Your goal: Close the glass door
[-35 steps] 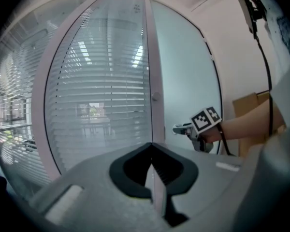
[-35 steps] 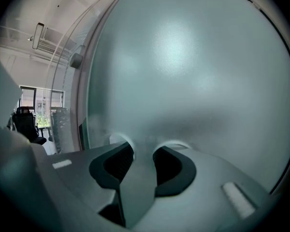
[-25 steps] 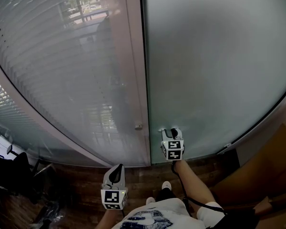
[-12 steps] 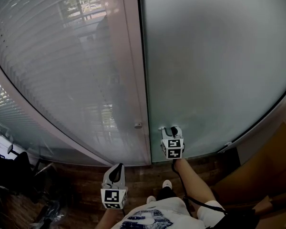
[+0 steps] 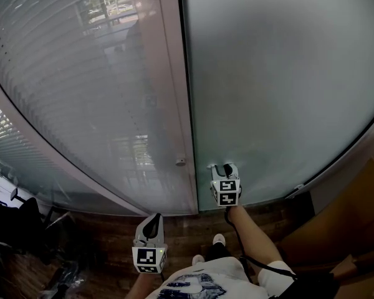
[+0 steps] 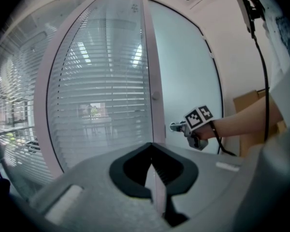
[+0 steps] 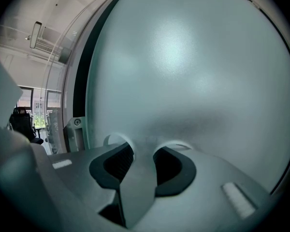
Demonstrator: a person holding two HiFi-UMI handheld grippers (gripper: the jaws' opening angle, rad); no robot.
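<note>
Door travel over the last second: the free edge of the glass door [image 5: 280,92] has crept left toward the pale post [image 5: 169,104]. The dark seam [image 5: 188,136] between them reads thinner than before. The right tool [image 5: 219,168] has kept its place low on the pane, close to that edge. We judge this to be the final stretch of the closing push, not yet finished. The right gripper view shows a dark strip beside the edge, with a small screwed bracket [image 7: 76,123] at its foot.

Right tool: clenched, tips against the glass, with nothing between the jaws that we can name.

Left tool [image 6: 152,164]: clenched on nothing. It is nearer to us and left of the right one, well apart from the door, above the wooden floor [image 5: 112,232].

Door itself: frosted, grey-green, even in tone, no view through it. It fills the right and far part of the scene. Left of the post stands a fixed pane with slatted blinds [image 5: 75,104]. A small latch piece [image 5: 181,161] sits on the post, just left of the right tool.

Likely remaining: steady pressure until edge meets post.
</note>
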